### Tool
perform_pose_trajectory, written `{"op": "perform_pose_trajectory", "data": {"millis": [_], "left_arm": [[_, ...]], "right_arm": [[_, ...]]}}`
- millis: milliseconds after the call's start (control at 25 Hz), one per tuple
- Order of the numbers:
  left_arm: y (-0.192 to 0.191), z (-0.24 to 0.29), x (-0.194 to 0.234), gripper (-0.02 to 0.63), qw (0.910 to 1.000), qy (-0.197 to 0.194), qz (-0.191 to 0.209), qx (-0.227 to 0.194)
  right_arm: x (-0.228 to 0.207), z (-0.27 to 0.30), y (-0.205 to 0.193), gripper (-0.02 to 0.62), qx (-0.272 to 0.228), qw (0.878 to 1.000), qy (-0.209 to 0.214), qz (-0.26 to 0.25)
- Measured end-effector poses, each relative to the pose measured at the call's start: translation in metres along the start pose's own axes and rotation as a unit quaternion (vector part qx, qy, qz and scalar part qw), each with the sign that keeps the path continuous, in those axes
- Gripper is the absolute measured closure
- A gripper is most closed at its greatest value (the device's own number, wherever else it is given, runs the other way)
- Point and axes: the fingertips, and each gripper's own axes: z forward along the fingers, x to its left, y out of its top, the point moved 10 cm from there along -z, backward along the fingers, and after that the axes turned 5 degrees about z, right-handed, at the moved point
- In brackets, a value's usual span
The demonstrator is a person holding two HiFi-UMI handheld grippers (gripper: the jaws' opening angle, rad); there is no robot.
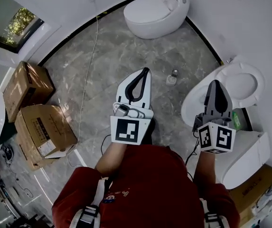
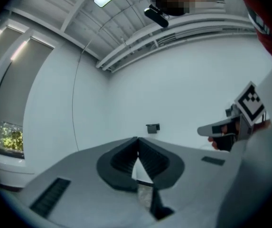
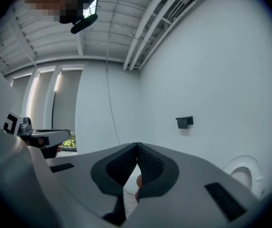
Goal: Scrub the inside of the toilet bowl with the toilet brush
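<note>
A white toilet (image 1: 191, 106) stands at the right of the head view with its seat and lid (image 1: 242, 82) raised; my right gripper (image 1: 216, 83) hovers over the bowl and hides most of it. That gripper is shut with nothing between its fingers (image 3: 137, 145). My left gripper (image 1: 145, 71) is level over the grey floor to the left of the toilet, also shut and empty (image 2: 137, 139). A small white stand with a dark top (image 1: 172, 77), possibly the brush holder, sits on the floor between the grippers. I cannot pick out a brush clearly.
A second white toilet (image 1: 157, 11) stands against the far wall. Cardboard boxes (image 1: 29, 84) (image 1: 45, 129) sit at the left and another (image 1: 257, 189) at the lower right. A thin cable (image 1: 90, 65) runs across the floor. A green item (image 1: 236, 120) lies beside the near toilet.
</note>
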Motion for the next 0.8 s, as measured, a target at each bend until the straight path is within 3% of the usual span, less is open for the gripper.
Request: {"op": "perform_pose_trajectory", "data": {"millis": [160, 320, 440, 520, 640, 800], "left_arm": [[-0.04, 0.065, 0.034, 0.606, 0.9991, -0.034, -0.009, 0.025], [-0.09, 0.12, 0.048, 0.606, 0.9971, -0.057, -0.017, 0.047], [-0.132, 0.166, 0.05, 0.606, 0.9966, -0.077, 0.006, 0.029], [-0.163, 0.198, 0.046, 0.606, 0.9959, -0.087, 0.016, 0.019], [-0.216, 0.238, 0.032, 0.606, 0.9947, -0.094, 0.003, 0.041], [-0.284, 0.283, 0.01, 0.606, 0.9922, -0.098, -0.011, 0.076]], "right_arm": [[-0.001, 0.07, -0.032, 0.597, 0.053, 0.998, -0.026, 0.009], [-0.016, 0.126, -0.09, 0.597, 0.119, 0.99, -0.063, 0.031], [-0.036, 0.164, -0.145, 0.597, 0.177, 0.979, -0.09, 0.05], [-0.054, 0.189, -0.19, 0.597, 0.222, 0.968, -0.104, 0.059], [-0.085, 0.223, -0.268, 0.592, 0.295, 0.946, -0.11, 0.083], [-0.122, 0.261, -0.377, 0.485, 0.399, 0.902, -0.096, 0.133]]}}
